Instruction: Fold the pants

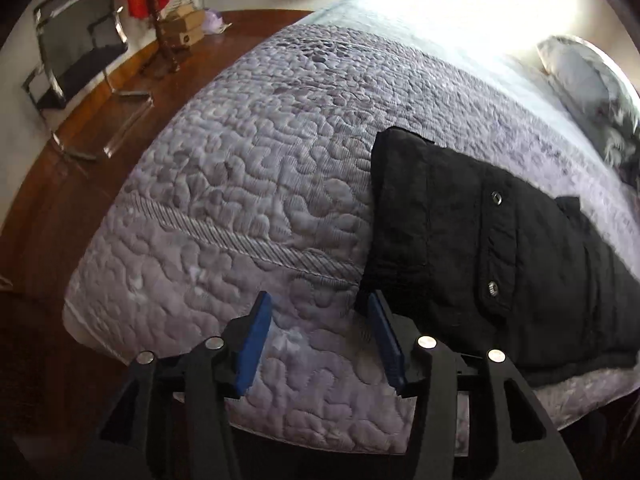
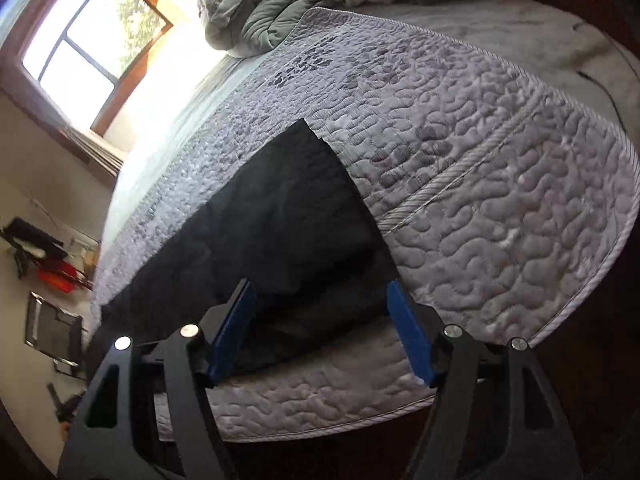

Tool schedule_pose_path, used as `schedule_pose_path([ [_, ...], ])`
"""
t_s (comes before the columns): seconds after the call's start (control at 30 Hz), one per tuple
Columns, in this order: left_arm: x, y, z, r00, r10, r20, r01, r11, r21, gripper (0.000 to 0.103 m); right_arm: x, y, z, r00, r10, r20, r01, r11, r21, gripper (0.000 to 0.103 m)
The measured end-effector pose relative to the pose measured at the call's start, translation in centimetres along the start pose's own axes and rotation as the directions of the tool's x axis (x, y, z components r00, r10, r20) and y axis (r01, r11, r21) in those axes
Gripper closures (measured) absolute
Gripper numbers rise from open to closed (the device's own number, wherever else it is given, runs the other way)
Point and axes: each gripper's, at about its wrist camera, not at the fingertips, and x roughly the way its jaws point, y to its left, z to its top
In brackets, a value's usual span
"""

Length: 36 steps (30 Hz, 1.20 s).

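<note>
Black pants (image 1: 472,248) lie folded flat on a quilted grey bedspread (image 1: 248,184), with two metal snaps showing on a flap. My left gripper (image 1: 316,312) is open and empty, just left of the pants' near corner, its right pad beside the fabric edge. In the right wrist view the pants (image 2: 280,216) stretch away over the bedspread (image 2: 500,184). My right gripper (image 2: 320,300) is open and empty, its blue pads either side of the pants' near end, above it.
A metal-framed chair (image 1: 80,60), boxes (image 1: 184,28) and a wood floor (image 1: 120,92) lie left of the bed. Pillows (image 1: 592,92) and a bunched green duvet (image 2: 260,12) sit at the bed's head. A bright window (image 2: 88,28) is beyond.
</note>
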Motion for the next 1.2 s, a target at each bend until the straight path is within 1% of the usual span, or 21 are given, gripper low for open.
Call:
schedule_pose_path([
  [0.03, -0.6, 0.5, -0.4, 0.997, -0.068, 0.02, 0.069, 0.995, -0.072, 0.039, 0.3, -0.2, 0.0, 0.998, 0.057, 0.006, -0.058, 0.996, 0.063, 0.033],
  [0.07, -1.1, 0.8, -0.8, 0.99, -0.135, 0.048, 0.14, 0.981, -0.13, 0.02, 0.8, -0.4, -0.1, 0.996, 0.094, 0.011, -0.095, 0.989, 0.115, 0.033],
  [0.1, -1.4, 0.9, -1.2, 0.979, -0.189, 0.075, 0.2, 0.965, -0.169, 0.008, 1.6, -0.5, -0.1, 0.994, 0.106, 0.011, -0.106, 0.982, 0.156, 0.033],
  [0.17, -1.2, 0.4, -1.6, 0.962, -0.259, 0.084, 0.272, 0.937, -0.221, 0.008, 3.5, -0.8, -0.1, 0.996, 0.094, 0.007, -0.094, 0.972, 0.217, 0.034],
  [0.2, -0.8, 0.1, -1.6, 0.956, -0.285, 0.071, 0.294, 0.925, -0.241, 0.008, 4.4, -1.1, -0.1, 0.996, 0.087, 0.012, -0.087, 0.966, 0.243, 0.035],
  [0.3, 0.5, -0.7, -1.5, 0.938, -0.345, 0.028, 0.338, 0.898, -0.28, 0.007, 6.6, -2.2, -0.3, 0.993, 0.113, 0.028, -0.116, 0.939, 0.324, 0.035],
  [0.43, 2.6, -1.4, -1.0, 0.942, -0.336, -0.017, 0.312, 0.89, -0.333, 0.007, 8.5, -3.1, -0.4, 0.995, 0.097, 0.033, -0.102, 0.918, 0.382, 0.036],
  [0.53, 3.2, -2.1, -0.3, 0.946, -0.323, -0.003, 0.303, 0.89, -0.341, 0.007, 8.9, -2.5, 0.2, 0.993, 0.108, 0.057, -0.121, 0.919, 0.374, 0.035],
  [0.57, 3.2, -2.6, 0.1, 0.949, -0.315, 0.004, 0.3, 0.899, -0.32, 0.011, 9.0, -2.3, 0.4, 0.993, 0.102, 0.056, -0.115, 0.922, 0.369, 0.04],
  [0.6, 3.3, -3.3, 0.5, 0.953, -0.304, -0.007, 0.289, 0.912, -0.291, 0.028, 9.1, -2.1, 0.5, 0.995, 0.089, 0.052, -0.102, 0.923, 0.371, 0.046],
  [0.63, 3.6, -3.9, 0.8, 0.962, -0.27, -0.039, 0.25, 0.93, -0.27, 0.038, 9.2, -2.2, 0.7, 0.995, 0.08, 0.052, -0.094, 0.921, 0.377, 0.049],
  [0.67, 4.0, -4.2, 1.0, 0.968, -0.242, -0.065, 0.218, 0.942, -0.257, 0.059, 9.2, -2.2, 0.8, 0.995, 0.078, 0.055, -0.093, 0.92, 0.381, 0.053],
  [0.7, 4.4, -4.3, 1.1, 0.97, -0.228, -0.087, 0.2, 0.947, -0.252, 0.073, 9.2, -2.3, 0.8, 0.995, 0.077, 0.056, -0.092, 0.919, 0.383, 0.055],
  [0.73, 4.6, -4.1, 1.1, 0.97, -0.225, -0.094, 0.195, 0.947, -0.257, 0.073, 9.2, -2.3, 0.9, 0.996, 0.071, 0.056, -0.087, 0.921, 0.38, 0.058],
  [0.77, 4.8, -3.9, 1.1, 0.97, -0.225, -0.096, 0.193, 0.944, -0.267, 0.076, 9.2, -2.3, 1.0, 0.996, 0.069, 0.058, -0.086, 0.923, 0.375, 0.067],
  [0.8, 5.0, -3.5, 1.1, 0.968, -0.232, -0.098, 0.197, 0.94, -0.279, 0.078, 9.1, -2.4, 1.1, 0.996, 0.065, 0.06, -0.083, 0.926, 0.367, 0.084],
  [0.83, 5.1, -3.3, 1.1, 0.966, -0.24, -0.098, 0.202, 0.934, -0.296, 0.079, 8.9, -2.5, 1.0, 0.996, 0.061, 0.063, -0.08, 0.931, 0.355, 0.091],
  [0.87, 5.1, -2.9, 1.1, 0.963, -0.251, -0.096, 0.21, 0.927, -0.312, 0.08, 8.7, -2.3, 1.0, 0.996, 0.058, 0.068, -0.078, 0.936, 0.343, 0.094],
  [0.97, 4.4, -2.5, 1.4, 0.96, -0.268, -0.075, 0.23, 0.916, -0.327, 0.084, 7.5, -0.9, 0.8, 0.995, 0.049, 0.085, -0.071, 0.957, 0.283, 0.098],
  [1.07, 3.4, -2.3, 2.1, 0.957, -0.283, -0.067, 0.247, 0.913, -0.324, 0.085, 6.2, -0.1, 0.5, 0.995, 0.037, 0.09, -0.06, 0.962, 0.268, 0.098],
  [1.2, 2.7, -2.2, 3.1, 0.957, -0.282, -0.072, 0.248, 0.919, -0.306, 0.085, 5.2, -0.6, -0.9, 0.997, 0.025, 0.078, -0.045, 0.964, 0.262, 0.098],
])
